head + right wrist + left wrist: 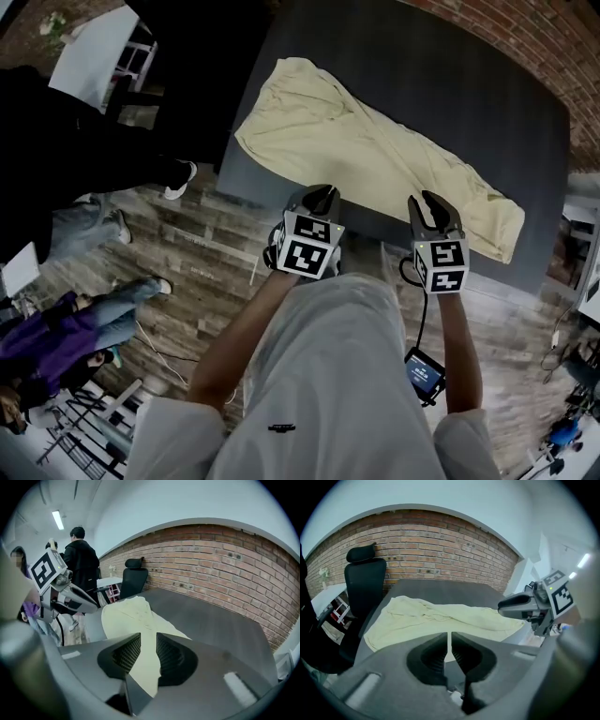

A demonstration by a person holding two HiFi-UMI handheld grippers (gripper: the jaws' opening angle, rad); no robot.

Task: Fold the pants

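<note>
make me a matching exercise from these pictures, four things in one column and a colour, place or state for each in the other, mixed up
Things:
1. pants
2. left gripper
3. right gripper
4. office chair

Descriptions:
A. black, in front of the brick wall
B. jaws clearly apart, nothing between them
C. pale yellow, spread on the dark table
D. jaws almost together, nothing between them

Pairs: 1-C, 2-D, 3-B, 4-A
</note>
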